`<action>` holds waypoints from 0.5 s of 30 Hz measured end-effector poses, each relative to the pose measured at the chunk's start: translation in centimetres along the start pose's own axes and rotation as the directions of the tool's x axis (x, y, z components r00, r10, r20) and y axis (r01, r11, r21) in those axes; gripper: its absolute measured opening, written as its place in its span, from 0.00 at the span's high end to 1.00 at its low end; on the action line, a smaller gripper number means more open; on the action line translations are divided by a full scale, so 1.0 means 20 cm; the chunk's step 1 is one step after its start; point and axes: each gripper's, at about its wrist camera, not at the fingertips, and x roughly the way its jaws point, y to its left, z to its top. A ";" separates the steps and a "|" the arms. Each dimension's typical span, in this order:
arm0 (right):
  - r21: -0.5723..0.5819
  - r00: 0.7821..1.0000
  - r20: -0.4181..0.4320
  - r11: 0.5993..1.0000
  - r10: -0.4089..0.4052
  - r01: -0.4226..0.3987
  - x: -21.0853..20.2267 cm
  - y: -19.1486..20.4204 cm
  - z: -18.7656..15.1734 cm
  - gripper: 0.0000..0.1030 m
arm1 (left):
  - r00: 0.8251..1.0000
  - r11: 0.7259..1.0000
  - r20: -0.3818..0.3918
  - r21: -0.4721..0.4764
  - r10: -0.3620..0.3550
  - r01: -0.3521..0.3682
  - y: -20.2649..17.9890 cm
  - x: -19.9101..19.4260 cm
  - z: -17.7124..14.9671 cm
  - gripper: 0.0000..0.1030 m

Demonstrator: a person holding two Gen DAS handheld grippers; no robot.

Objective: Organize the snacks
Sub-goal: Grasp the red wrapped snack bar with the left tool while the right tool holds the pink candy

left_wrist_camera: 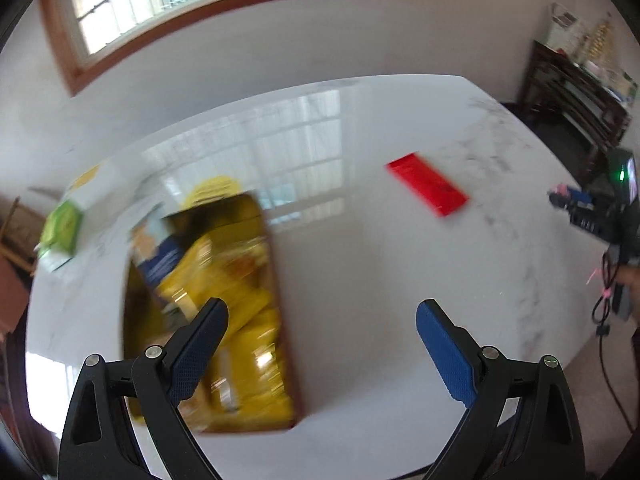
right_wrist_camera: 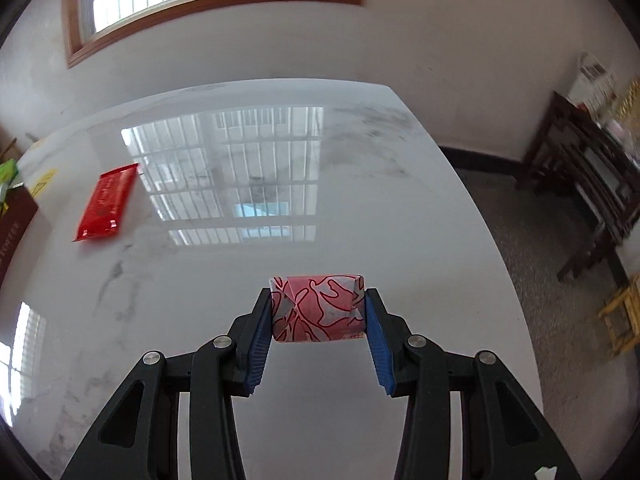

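Note:
My left gripper (left_wrist_camera: 322, 312) is open and empty, above the near edge of a brown box (left_wrist_camera: 286, 364) that holds several yellow snack packs (left_wrist_camera: 244, 300); this view is blurred. A red flat packet (left_wrist_camera: 428, 188) lies on the white marble table to the right of the box; it also shows in the right wrist view (right_wrist_camera: 106, 202). My right gripper (right_wrist_camera: 318, 312) is shut on a pink and red patterned snack pack (right_wrist_camera: 318, 308), held above the table. The right gripper also shows at the far right of the left wrist view (left_wrist_camera: 592, 216).
A green and white box (left_wrist_camera: 66, 220) sits at the table's (right_wrist_camera: 280, 160) far left. A dark wooden shelf (right_wrist_camera: 592, 168) and a small wooden stool (right_wrist_camera: 624, 316) stand on the floor to the right. A wall with a window is behind.

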 end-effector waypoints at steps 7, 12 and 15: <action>0.038 0.999 0.020 0.998 0.048 -0.048 0.06 -0.05 -0.02 0.60 | 0.988 0.995 -0.124 0.001 -0.095 0.096 -0.30 0.28 0.34 0.08; 0.054 0.997 0.035 0.996 0.075 -0.077 0.08 -0.06 -0.05 0.60 | 0.957 0.984 -0.231 -0.070 -0.175 0.163 -0.41 0.54 0.54 0.08; 0.077 0.994 0.040 0.992 0.098 -0.100 0.09 -0.08 -0.04 0.60 | 0.949 0.986 -0.272 -0.098 -0.157 0.135 -0.46 0.68 0.63 0.08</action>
